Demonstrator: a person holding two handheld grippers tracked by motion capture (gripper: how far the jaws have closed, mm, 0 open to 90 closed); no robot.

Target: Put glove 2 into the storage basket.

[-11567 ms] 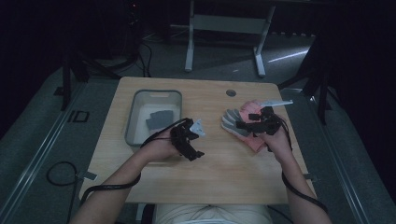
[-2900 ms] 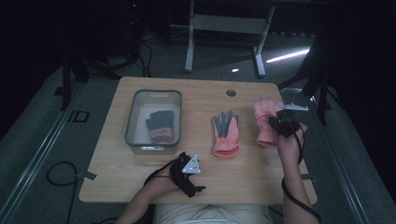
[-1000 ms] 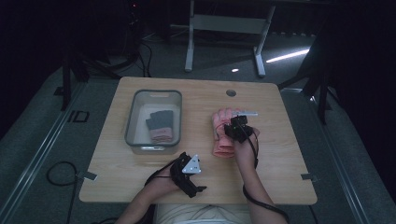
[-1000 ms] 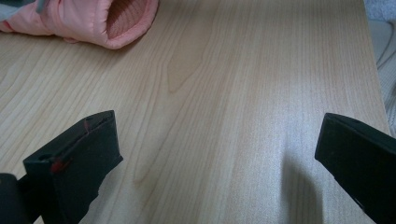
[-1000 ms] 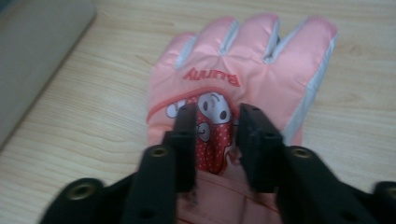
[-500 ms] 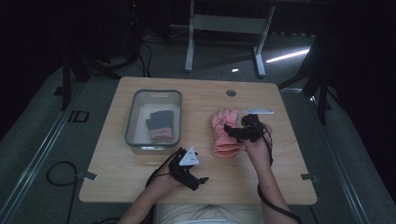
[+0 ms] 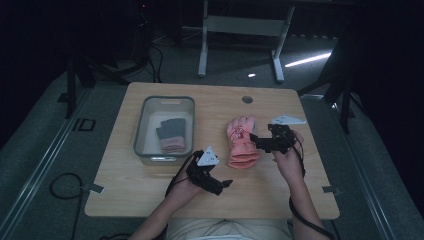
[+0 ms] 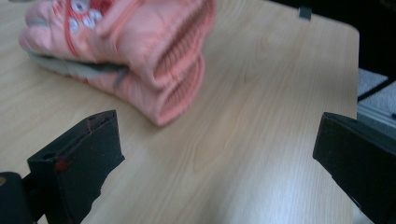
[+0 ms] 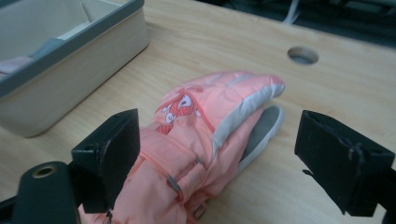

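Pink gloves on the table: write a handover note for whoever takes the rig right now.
Right claw: open, jaws just opened, beside the stacked pink gloves, no longer gripping them.
Left claw: open, holding nothing, near the front edge of the table, aimed toward the cuffs.
Things: the two pink gloves lie one on top of the other mid-table, cuffs toward the person. A dark glove pair already lies in the grey bin.
Done: pink gloves stacked as a pair.
Left: probably grasp the stack and place it in the bin beside the dark pair.

Dim room, lit tabletop, slight blur
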